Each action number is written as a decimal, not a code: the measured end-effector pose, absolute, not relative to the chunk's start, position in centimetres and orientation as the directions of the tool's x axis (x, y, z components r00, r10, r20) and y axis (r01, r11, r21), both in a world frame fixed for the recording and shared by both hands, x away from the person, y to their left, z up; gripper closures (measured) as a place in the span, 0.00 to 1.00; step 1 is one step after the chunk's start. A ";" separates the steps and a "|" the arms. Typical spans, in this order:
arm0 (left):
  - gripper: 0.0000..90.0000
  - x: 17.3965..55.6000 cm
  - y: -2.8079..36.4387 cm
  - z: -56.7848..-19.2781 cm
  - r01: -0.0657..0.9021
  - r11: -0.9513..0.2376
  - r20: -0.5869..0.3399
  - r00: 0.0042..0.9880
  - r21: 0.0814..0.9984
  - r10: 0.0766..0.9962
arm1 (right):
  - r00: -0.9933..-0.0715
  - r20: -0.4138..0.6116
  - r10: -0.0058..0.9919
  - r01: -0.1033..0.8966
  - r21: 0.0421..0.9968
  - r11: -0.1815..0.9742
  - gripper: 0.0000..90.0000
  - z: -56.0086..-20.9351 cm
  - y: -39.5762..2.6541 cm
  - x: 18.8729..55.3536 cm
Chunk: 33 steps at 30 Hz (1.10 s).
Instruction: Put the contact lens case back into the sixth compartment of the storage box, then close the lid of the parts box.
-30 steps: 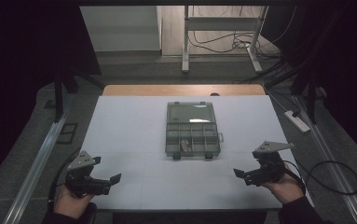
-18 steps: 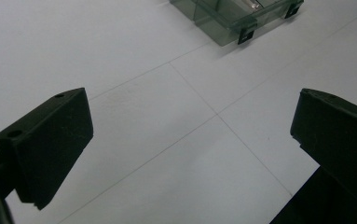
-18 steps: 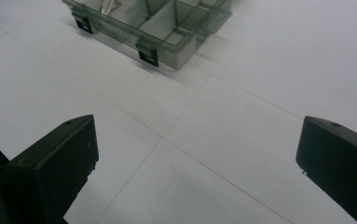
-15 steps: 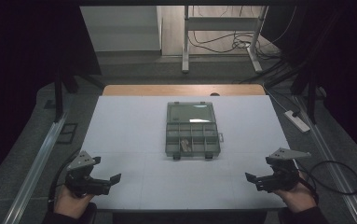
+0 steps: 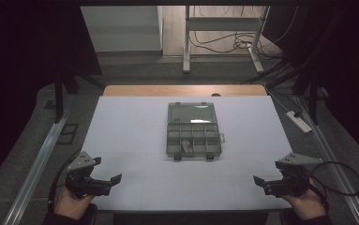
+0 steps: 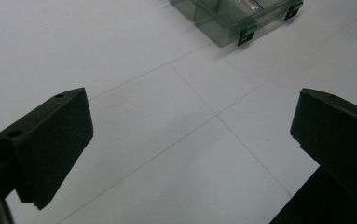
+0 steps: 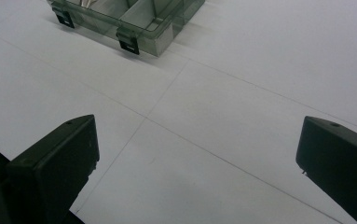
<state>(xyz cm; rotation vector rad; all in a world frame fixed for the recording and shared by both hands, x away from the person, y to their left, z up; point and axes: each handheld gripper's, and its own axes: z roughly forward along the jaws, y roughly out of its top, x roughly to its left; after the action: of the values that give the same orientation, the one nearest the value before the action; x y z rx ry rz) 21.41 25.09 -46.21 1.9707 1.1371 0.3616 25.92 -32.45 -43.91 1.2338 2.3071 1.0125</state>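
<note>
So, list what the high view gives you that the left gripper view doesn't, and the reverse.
High view alone: both hands, the left claw and right claw, the whole box with its open lid, the wooden edge, and a power strip on the floor.
Left gripper view alone: its black jaws up close, wide apart, and fine seams in the white surface.
Shared: the box's front latches and the white table top.

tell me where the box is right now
In the high view the box sits open at the table's middle, ahead of and between both grippers, untouched.
</note>
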 end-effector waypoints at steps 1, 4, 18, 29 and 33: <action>0.00 21.4 25.1 -46.2 0.588 -0.262 -0.143 0.552 0.765 0.821 | -0.568 0.037 0.822 0.584 0.722 0.371 0.00 -43.9 -32.4 25.9; 0.00 21.4 25.1 -46.2 0.590 -0.260 -0.143 0.549 0.764 0.823 | -0.564 0.032 0.825 0.586 0.719 0.373 0.00 -43.9 -32.4 25.9; 0.00 21.8 25.1 -46.2 0.598 -0.243 -0.156 0.536 0.764 0.830 | -0.575 0.035 0.818 0.579 0.724 0.376 0.00 -43.7 -31.9 26.2; 0.00 23.4 24.3 -46.0 0.594 -0.245 -0.167 0.553 0.766 0.816 | -0.622 0.022 0.783 0.544 0.731 0.412 0.00 -43.3 -30.6 27.5; 0.00 23.8 24.1 -46.0 0.588 -0.251 -0.169 0.566 0.769 0.807 | -0.628 0.018 0.778 0.540 0.730 0.419 0.00 -43.3 -30.4 27.8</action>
<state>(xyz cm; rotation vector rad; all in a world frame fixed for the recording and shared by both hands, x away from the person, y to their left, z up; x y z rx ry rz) 23.84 24.12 -46.05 1.9567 1.1212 0.3287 27.80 -30.41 -43.29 1.1371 2.3545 1.0338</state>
